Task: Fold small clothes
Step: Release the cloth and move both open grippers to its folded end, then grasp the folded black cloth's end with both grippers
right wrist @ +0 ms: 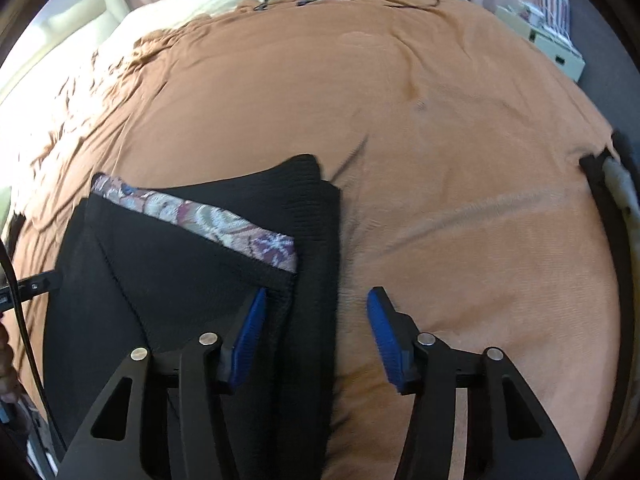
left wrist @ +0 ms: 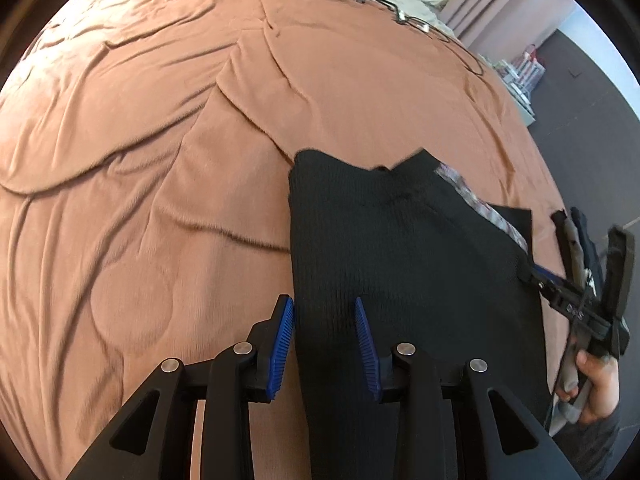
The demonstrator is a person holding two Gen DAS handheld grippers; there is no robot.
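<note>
Rust bedspread [left wrist: 160, 160] carries a black garment [left wrist: 400, 260]; both grippers' jaws gape, left gripper [left wrist: 325, 344], right gripper [right wrist: 316, 332].

Black ribbed garment [left wrist: 384, 248] lies on the wrinkled tan bedspread [left wrist: 160, 140]. Left gripper [left wrist: 325, 312] jaws apart, straddling the garment's near left edge. Right gripper [left wrist: 536, 276], held by a hand [left wrist: 596, 384], meets the garment's right edge.

black two-finger grippers, blue pads

left gripper [left wrist: 325, 344] and right gripper [right wrist: 316, 336]: black angular linkage arms with round silver pivot pins, ribbed blue pads [left wrist: 366, 348]. hand [left wrist: 592, 384] on the right gripper's handle wears a dark grey sleeve [left wrist: 588, 444].
</note>
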